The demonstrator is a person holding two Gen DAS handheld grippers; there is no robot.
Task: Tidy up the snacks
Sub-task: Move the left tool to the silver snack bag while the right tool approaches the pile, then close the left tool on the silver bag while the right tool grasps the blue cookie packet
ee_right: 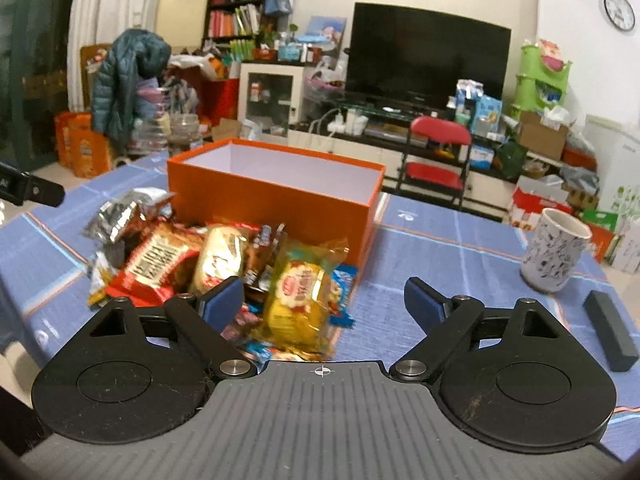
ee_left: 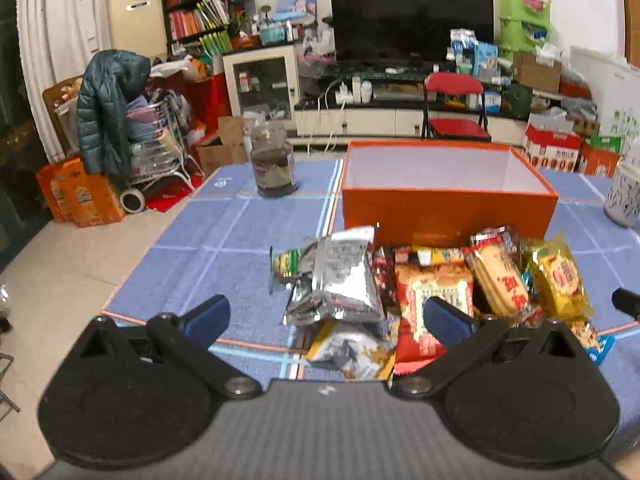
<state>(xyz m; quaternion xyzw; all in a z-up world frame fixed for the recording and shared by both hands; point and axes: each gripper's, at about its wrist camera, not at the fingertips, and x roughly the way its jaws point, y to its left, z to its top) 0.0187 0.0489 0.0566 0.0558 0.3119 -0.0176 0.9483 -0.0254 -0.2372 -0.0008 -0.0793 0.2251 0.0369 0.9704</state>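
1. Right in front of the orange box (ee_left: pixel 448 210) sits the snack pile (ee_left: pixel 436 280), heaped on the blue checked counter (ee_left: pixel 224 240) and touching or nearly touching the box's near wall. Nothing shows inside the box from either view, so by my read the sorting hasn't really started.

2. Pile breakdown: a silver foil pack (ee_left: pixel 340 276) on its left edge, a red pack (ee_left: pixel 432 300) in the middle, a pale cracker pack (ee_left: pixel 500 280) next to that, and a yellow pack (ee_right: pixel 298 300) on the right edge.

3. Left claw (ee_left: pixel 326 316) is spread wide with nothing between its jaws. It hangs just short of the pile, the silver foil pack dead ahead and the red pack by its right finger.

4. Right claw (ee_right: pixel 324 300) is also empty with its jaws apart, and they look to be opening a touch more. The yellow pack sits right between the fingers but the pads aren't on it.

5. How I'd do the pick: take one edge pack at a time, yellow for the right, silver for the left. Pinch across the narrow width, not the puffy middle, since these wrappers are slick and will probably squirt out. Lift clear so neighbours don't drag along.

6. Further out: a dark jar (ee_left: pixel 274 164) left of the box, a patterned cup (ee_right: pixel 554 250) and a black bar (ee_right: pixel 610 334) off to the right, all well apart from the pile.
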